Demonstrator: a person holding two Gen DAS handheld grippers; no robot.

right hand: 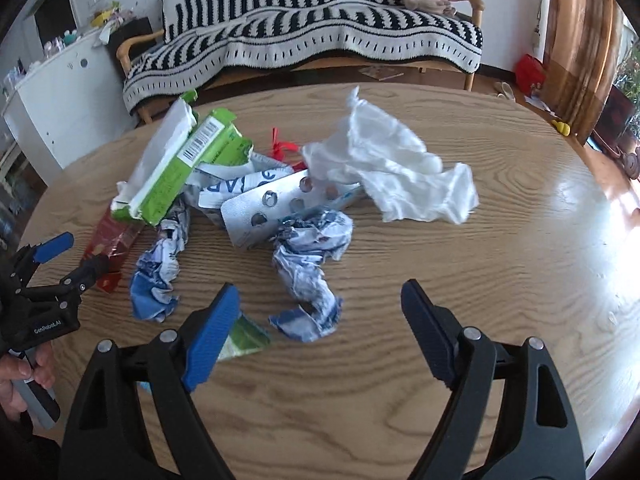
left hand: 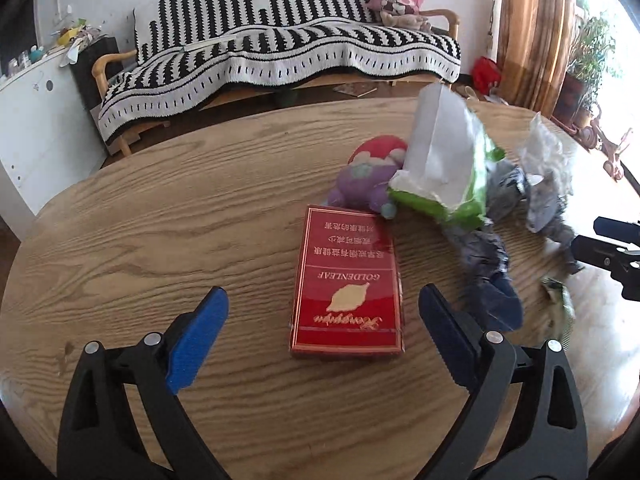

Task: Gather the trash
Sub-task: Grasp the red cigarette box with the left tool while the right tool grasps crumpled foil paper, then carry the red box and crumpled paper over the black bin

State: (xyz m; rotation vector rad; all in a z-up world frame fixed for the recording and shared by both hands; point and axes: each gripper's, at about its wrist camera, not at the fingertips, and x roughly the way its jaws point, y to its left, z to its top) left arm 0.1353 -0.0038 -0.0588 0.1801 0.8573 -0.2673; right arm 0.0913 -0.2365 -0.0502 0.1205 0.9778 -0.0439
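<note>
A red cigarette box lies flat on the round wooden table, between the wide-apart blue pads of my open left gripper, which hovers over its near end. My right gripper is open and empty just in front of a crumpled blue-and-white wrapper. Behind the wrapper lie a silver blister pack, a white tissue and a torn green-and-white packet. A second crumpled wrapper and a green scrap lie by the right gripper's left finger.
A purple-and-red plush toy sits behind the box. A red ribbon peeks out behind the litter. A hand holds the left gripper at the table's left. A sofa with a striped blanket stands beyond the table.
</note>
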